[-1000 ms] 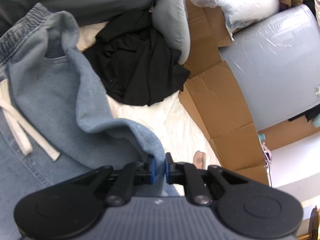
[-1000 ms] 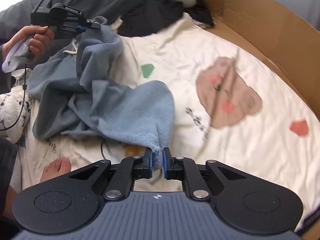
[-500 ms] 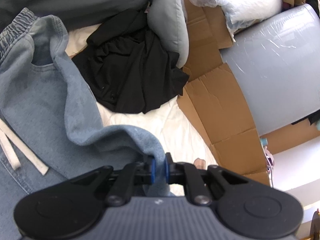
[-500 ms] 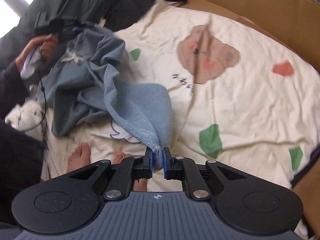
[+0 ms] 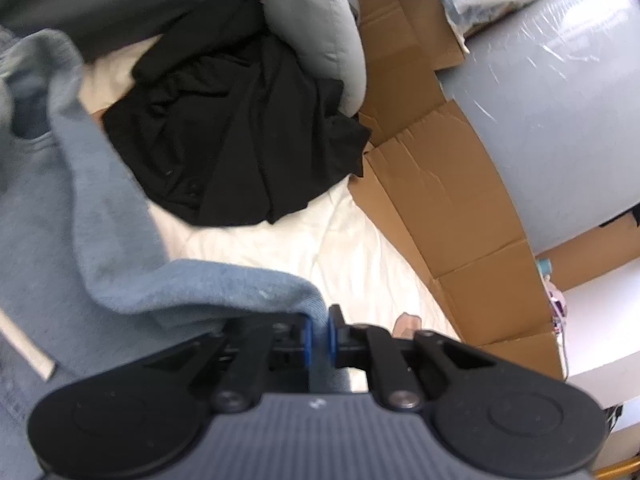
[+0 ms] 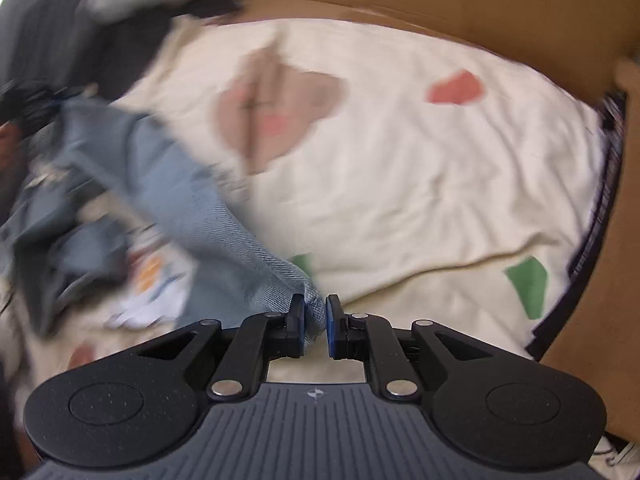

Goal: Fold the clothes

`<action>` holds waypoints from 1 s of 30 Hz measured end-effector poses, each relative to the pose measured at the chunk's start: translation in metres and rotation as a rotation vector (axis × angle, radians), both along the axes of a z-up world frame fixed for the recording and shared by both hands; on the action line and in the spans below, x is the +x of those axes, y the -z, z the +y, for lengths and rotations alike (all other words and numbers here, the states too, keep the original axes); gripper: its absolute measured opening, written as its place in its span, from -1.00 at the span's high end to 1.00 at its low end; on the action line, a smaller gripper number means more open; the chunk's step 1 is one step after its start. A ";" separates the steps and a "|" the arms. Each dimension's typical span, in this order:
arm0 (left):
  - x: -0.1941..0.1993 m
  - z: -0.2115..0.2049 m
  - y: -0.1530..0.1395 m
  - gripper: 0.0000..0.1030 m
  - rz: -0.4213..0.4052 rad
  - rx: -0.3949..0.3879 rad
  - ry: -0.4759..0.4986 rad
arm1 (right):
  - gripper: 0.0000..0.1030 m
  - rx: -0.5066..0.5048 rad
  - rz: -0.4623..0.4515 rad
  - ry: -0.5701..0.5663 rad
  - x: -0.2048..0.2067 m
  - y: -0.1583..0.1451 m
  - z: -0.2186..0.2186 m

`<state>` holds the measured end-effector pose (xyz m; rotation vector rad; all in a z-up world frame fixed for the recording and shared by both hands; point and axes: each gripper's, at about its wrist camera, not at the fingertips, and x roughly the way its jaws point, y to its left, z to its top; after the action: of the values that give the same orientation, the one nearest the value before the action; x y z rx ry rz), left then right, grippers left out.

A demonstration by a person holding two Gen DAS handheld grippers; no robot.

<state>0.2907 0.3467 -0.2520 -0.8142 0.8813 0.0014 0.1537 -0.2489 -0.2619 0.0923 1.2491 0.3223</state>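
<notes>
A pair of blue sweatpants (image 5: pixel 100 248) is held up over a cream bedsheet (image 6: pixel 420 184), pinched at two separate edges. The left gripper (image 5: pixel 318 334) is clenched on a rolled fold of the cloth, and the right gripper (image 6: pixel 316 326) is clenched on another corner, with only a thin tip of fabric seen between its pads. The rest of the garment is draped and bunched toward the left of the right wrist view, where the picture is blurred.

The main risk is judged to be a slip at the right grip: so little cloth is caught there that a sharp pull could free it, and the spread would be lost. If the two edges are drawn apart unevenly, the legs may be laid down twisted or doubled under, and a crooked fold would result. A white drawstring (image 5: pixel 24 344) is left hanging and could be trapped inside the fold. A black garment (image 5: pixel 232 128) lies close by on the sheet and could be covered or dragged if the sweatpants are set down too near it. The cardboard (image 5: pixel 440 216) along the bed's edge could be brushed as well.
</notes>
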 end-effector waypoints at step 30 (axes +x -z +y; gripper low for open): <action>-0.016 -0.010 0.009 -0.13 -0.009 0.055 -0.079 | 0.27 -0.040 -0.040 -0.377 -0.031 0.019 0.144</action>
<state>0.2745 0.3372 -0.2612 -0.7966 0.8369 0.0909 0.1226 -0.1051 -0.2811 -0.1865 1.2296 0.6215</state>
